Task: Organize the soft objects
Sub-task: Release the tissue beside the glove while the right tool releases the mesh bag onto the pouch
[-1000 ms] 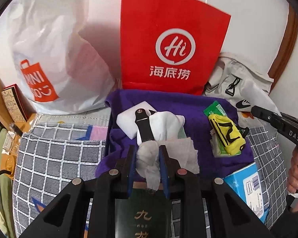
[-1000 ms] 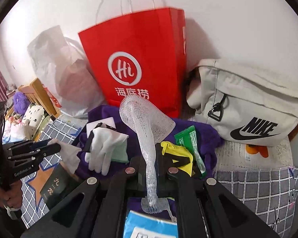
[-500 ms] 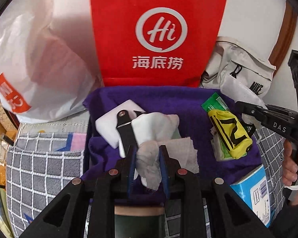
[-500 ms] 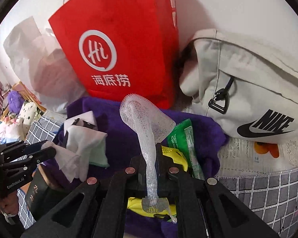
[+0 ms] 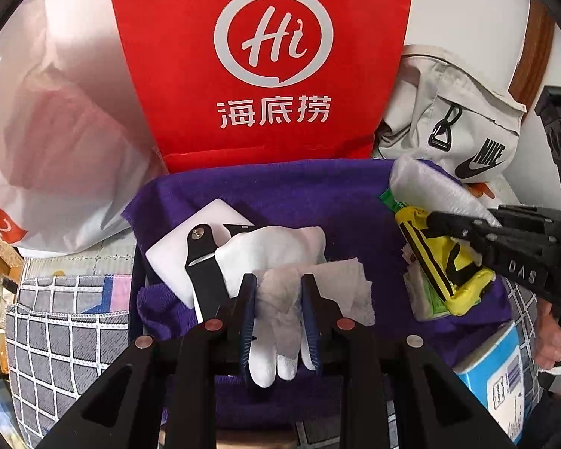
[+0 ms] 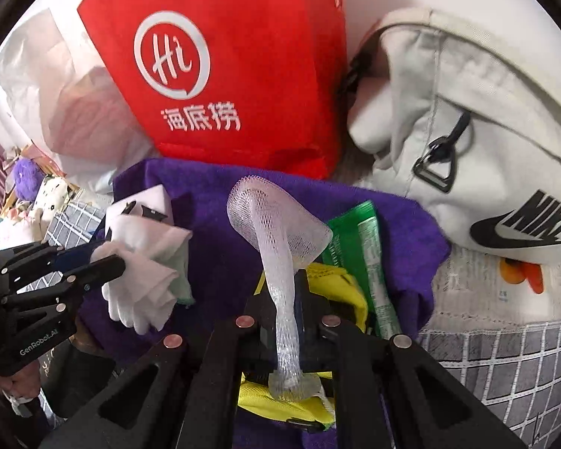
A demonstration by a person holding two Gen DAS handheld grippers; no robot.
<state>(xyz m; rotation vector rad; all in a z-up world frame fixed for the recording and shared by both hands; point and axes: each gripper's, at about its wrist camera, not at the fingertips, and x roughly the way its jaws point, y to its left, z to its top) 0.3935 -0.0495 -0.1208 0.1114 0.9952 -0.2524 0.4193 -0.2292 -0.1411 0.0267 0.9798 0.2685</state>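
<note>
Both grippers are closed on soft things above the purple cloth. Behind that cloth one red paper bag stands upright against the wall, with one white plastic bag to its left and one grey Nike bag to its right. One checked blanket lies under the cloth.

On the cloth, the left gripper pinches one crumpled white tissue between its blue-padded fingers. Just under it lies one white glove, long axis running toward the camera, fingertips pointing at the gripper. A black strap and a white flat box sit left of the glove.

The right gripper grips one white foam net sleeve by its narrow stem; the sleeve stands nearly upright, its flared open end up and pointing toward the red bag. One yellow pouch lies beneath that gripper, a green packet beside it.
</note>
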